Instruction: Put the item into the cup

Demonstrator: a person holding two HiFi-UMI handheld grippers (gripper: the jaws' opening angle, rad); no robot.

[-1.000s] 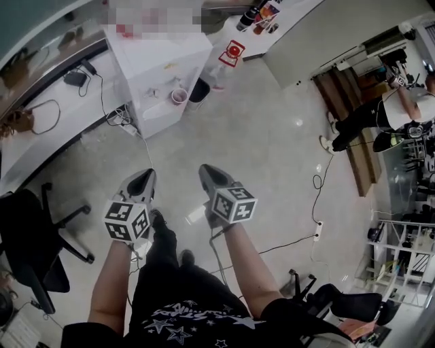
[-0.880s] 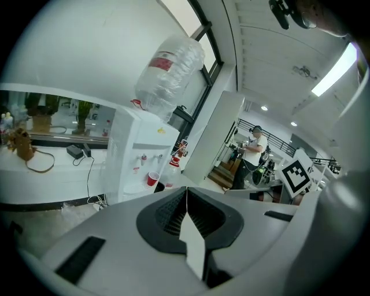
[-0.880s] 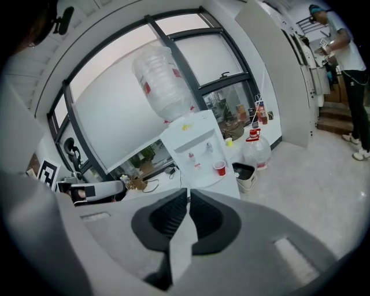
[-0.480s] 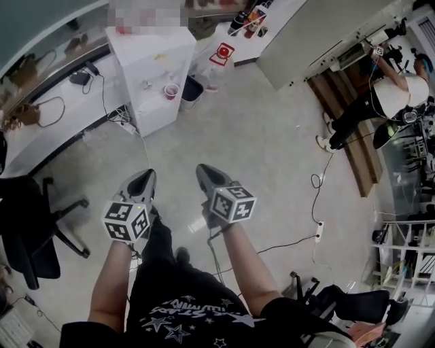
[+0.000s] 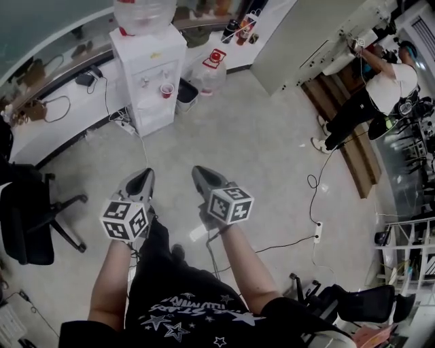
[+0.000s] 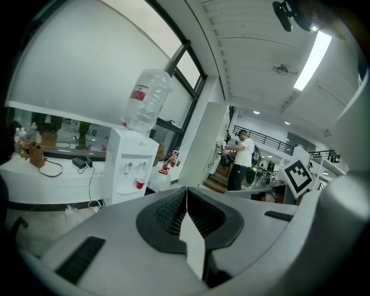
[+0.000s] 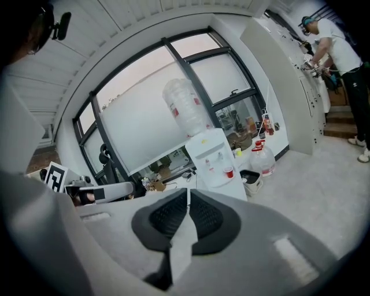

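Cup [image 5: 166, 90] apparently on dispenser [image 5: 151, 61]; label [image 6: 139, 94] unreadable

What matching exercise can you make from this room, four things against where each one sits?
Things:
1. cup
2. bottle
3. jug
4. left chair

Places:
A. on the floor beside the bin
B. upside down on top of the dispenser
C. under the dispenser's taps
D. by the desk

Pairs: 1-C, 2-B, 3-A, 4-D
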